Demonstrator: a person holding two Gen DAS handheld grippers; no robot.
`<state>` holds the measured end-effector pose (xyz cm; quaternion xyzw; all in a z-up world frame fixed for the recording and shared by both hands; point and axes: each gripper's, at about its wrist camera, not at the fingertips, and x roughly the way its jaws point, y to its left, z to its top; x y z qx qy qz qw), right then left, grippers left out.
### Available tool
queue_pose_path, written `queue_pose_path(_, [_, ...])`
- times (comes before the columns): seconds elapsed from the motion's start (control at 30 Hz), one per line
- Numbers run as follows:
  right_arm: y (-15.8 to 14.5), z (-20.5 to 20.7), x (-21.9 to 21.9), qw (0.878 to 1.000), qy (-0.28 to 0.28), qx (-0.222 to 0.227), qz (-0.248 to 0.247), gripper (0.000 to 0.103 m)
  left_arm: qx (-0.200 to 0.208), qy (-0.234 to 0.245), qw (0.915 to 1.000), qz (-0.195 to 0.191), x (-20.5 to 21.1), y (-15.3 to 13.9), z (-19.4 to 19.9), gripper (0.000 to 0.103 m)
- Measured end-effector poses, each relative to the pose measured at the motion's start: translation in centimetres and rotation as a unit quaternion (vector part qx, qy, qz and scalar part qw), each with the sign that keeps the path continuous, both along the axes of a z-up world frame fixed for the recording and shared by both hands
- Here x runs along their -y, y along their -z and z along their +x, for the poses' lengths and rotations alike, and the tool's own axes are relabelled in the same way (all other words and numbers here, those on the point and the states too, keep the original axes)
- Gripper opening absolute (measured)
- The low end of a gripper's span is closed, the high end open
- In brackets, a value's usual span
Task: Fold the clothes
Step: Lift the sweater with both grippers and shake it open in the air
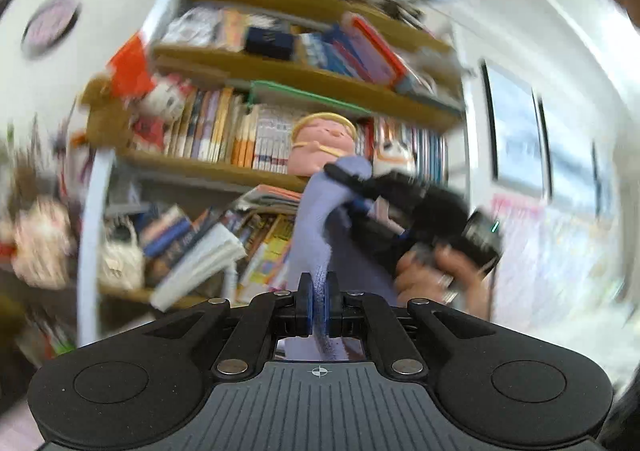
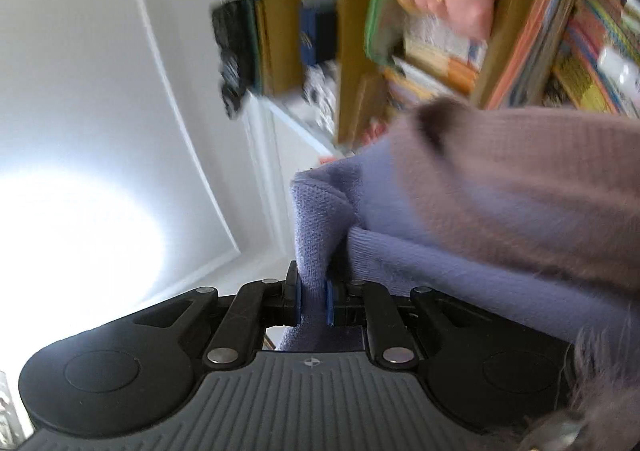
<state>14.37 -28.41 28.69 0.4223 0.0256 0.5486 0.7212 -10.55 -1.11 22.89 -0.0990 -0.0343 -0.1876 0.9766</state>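
A lavender knit garment (image 1: 320, 211) is held up in the air between both grippers. My left gripper (image 1: 319, 305) is shut on one edge of it, and the cloth rises from its jaws toward the other gripper. In the left wrist view the right gripper (image 1: 360, 187) appears ahead, clamped on the cloth's far end and held by a hand (image 1: 436, 275). In the right wrist view my right gripper (image 2: 314, 301) is shut on a bunched fold of the garment (image 2: 460, 219), which spreads to the right and hides the lower right of that view.
A wooden bookshelf (image 1: 280, 167) packed with books stands ahead, with a pink doll (image 1: 322, 143) on one shelf. It also shows in the right wrist view (image 2: 352, 51). White wall and ceiling (image 2: 100, 91) fill the left. A window (image 1: 516, 131) is at the right.
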Motion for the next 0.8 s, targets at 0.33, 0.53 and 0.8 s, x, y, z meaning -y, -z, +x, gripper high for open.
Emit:
queue_pose_path(0.33, [24.1,6.3,-14.8,0.871,0.06,-0.34,-0.35,0.011,-0.356,-0.095,0.9194,0.137,-9.8,21.8,10.3,0.005])
queue_pose_path(0.53, [27.6,7.3,-19.7,0.849,0.052,-0.349,-0.393,0.011,-0.397,-0.122,0.8956,0.159,-12.6,25.4,12.5,0.005])
queue_pose_path(0.8, [26.3,6.6,-23.2,0.85,0.073,-0.269,-0.448,0.053,-0.419,-0.155,0.8747,0.187,-14.5,25.8,13.5,0.011])
